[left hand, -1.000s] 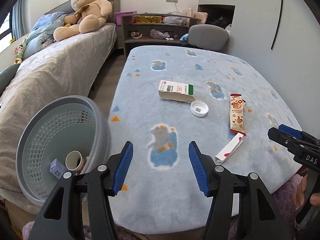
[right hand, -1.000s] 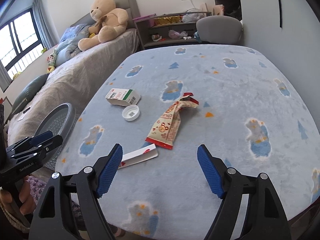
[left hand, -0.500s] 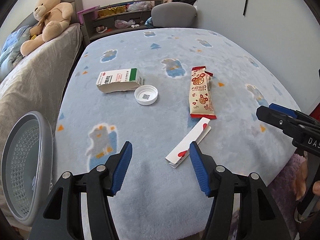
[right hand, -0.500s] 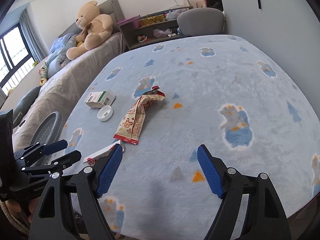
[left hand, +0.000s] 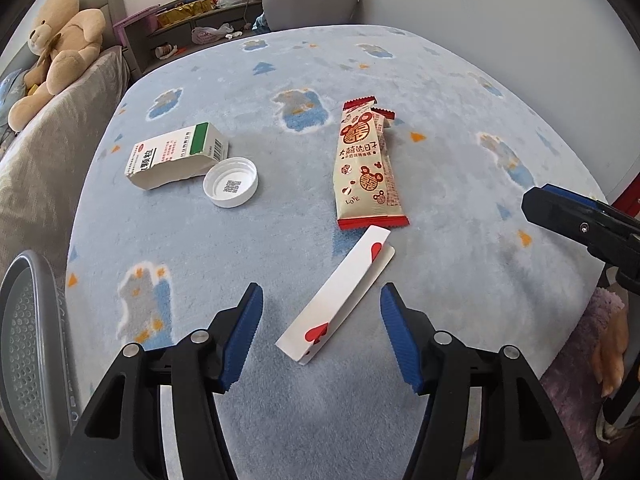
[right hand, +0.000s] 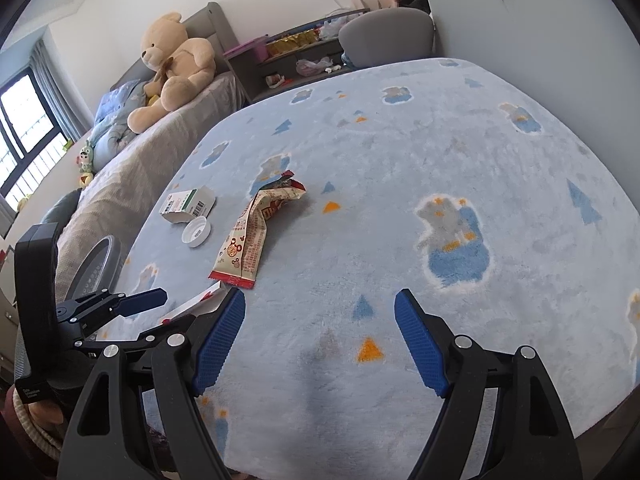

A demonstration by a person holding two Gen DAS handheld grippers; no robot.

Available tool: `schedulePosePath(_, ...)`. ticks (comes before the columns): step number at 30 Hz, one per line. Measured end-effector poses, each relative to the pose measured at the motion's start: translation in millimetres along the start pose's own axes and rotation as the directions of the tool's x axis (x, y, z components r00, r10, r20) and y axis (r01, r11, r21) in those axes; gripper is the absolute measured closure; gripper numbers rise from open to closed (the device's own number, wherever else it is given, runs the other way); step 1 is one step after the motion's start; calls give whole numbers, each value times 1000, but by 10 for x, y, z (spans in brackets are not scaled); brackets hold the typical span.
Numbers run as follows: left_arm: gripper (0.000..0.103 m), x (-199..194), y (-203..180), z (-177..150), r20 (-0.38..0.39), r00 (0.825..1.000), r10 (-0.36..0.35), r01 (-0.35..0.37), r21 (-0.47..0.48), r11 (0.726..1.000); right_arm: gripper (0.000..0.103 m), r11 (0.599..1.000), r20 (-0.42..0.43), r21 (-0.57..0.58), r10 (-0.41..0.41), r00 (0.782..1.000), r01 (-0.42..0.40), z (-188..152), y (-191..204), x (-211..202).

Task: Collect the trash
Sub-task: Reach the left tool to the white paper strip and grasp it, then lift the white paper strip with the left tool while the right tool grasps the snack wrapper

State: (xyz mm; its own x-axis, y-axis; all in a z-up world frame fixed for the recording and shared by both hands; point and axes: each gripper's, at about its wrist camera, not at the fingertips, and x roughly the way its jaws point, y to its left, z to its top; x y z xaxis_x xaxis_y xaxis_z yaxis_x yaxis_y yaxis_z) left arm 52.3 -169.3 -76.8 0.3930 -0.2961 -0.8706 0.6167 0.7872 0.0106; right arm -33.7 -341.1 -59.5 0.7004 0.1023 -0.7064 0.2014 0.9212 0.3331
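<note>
Trash lies on the blue patterned blanket [left hand: 440, 80]. A white paper sleeve with red hearts [left hand: 340, 296] sits nearest, below and between the fingers of my open left gripper [left hand: 320, 298]; the pads do not touch it. Beyond it lie a cream-and-red snack wrapper [left hand: 366, 168], a white lid [left hand: 230, 182] and a white-and-green box [left hand: 176, 156]. In the right wrist view my right gripper [right hand: 320, 300] hangs open over bare blanket, to the right of the wrapper [right hand: 252, 236] and the sleeve [right hand: 196, 302]. A grey perforated basket [left hand: 24, 344] stands at the left edge.
A bed with a teddy bear [left hand: 60, 44] runs along the left. A shelf [left hand: 192, 20] and a grey chair [left hand: 308, 2] stand behind the blanket, and a wall closes the right side. My right gripper [left hand: 560, 208] juts in from the right.
My left gripper swung right, away from the basket, and dropped lower; the heart sleeve now sits between its fingers. My right gripper drifted right and down a little, still open.
</note>
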Motion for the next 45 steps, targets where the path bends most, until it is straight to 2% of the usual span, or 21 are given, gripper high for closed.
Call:
schedulePosePath(4, 44, 94, -66, 25, -20, 1000, -6, 6, 26, 1000, 27, 1000, 0, 9, 7, 1000, -7, -7, -28, 2)
schedulePosePath(11, 43, 121, -110, 39, -10, 1000, 3, -2, 36, 999, 27, 1000, 0, 20, 18, 1000, -18, -7, -49, 2)
schedulePosePath(19, 74, 66, -269, 4, 2, 1000, 15, -15, 88, 996, 27, 1000, -2, 16, 17, 1000, -17, -24, -34, 4)
schedulePosePath(26, 88, -11, -241, -83, -10, 1000, -2, 3, 32, 999, 27, 1000, -4, 21, 15, 1000, -15, -30, -31, 20)
schedulePosePath(30, 88, -110, -178, -150, -8, 1000, -10, 10, 2, 1000, 27, 1000, -6, 10, -3, 1000, 3, -46, -16, 34)
schedulePosePath(36, 88, -329, -42, -218, 35, 999, 0, 2, -45, 999, 27, 999, -17, -25, -20, 1000, 19, -74, 61, 86)
schedulePosePath(45, 88, -685, 255, -337, 101, 993, 67, -55, -119, 991, 27, 999, -36, -44, 3, 999, -5, -2, 240, 193)
